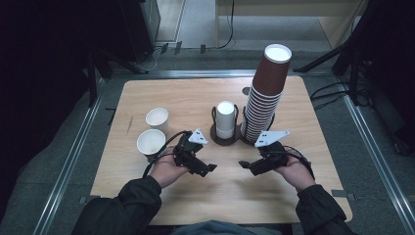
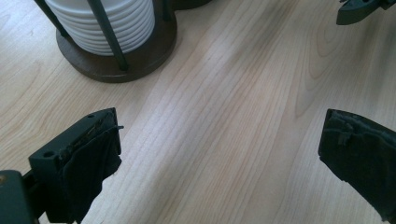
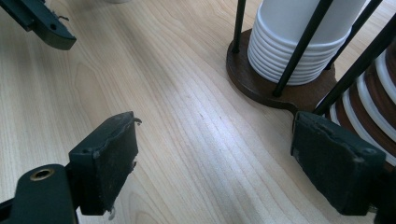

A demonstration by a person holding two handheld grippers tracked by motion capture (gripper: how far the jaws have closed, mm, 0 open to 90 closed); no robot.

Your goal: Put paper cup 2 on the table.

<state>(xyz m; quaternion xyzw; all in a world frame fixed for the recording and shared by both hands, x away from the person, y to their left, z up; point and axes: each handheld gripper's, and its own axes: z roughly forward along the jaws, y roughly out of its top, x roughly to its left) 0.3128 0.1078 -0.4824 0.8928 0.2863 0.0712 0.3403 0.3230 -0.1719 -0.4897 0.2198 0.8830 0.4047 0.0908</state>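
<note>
Your left gripper (image 1: 211,168) hangs just above the wooden table (image 1: 205,98), jaws spread wide with nothing between them — in the left gripper view bare wood grain shows between its two black pads (image 2: 93,158). Your right gripper (image 1: 243,164) mirrors it, also wide apart and holding nothing; the two tips face each other across a small gap near the table's front middle. Nearest to both is the short stack of white cups (image 1: 225,119), standing upright inside a dark wooden holder (image 1: 215,134) with thin black rods, just beyond the grippers. In the right gripper view that stack (image 3: 303,37) sits ahead and to the right of the jaws, apart from them, and your left gripper's tip (image 3: 56,35) shows at the upper left. Beside the holder stands the tall brown cup stack (image 1: 266,93), leaning slightly to the right at its top. Two single white cups (image 1: 151,142) stand open side up near your left hand (image 1: 166,171) — one behind the other, close together.
</note>
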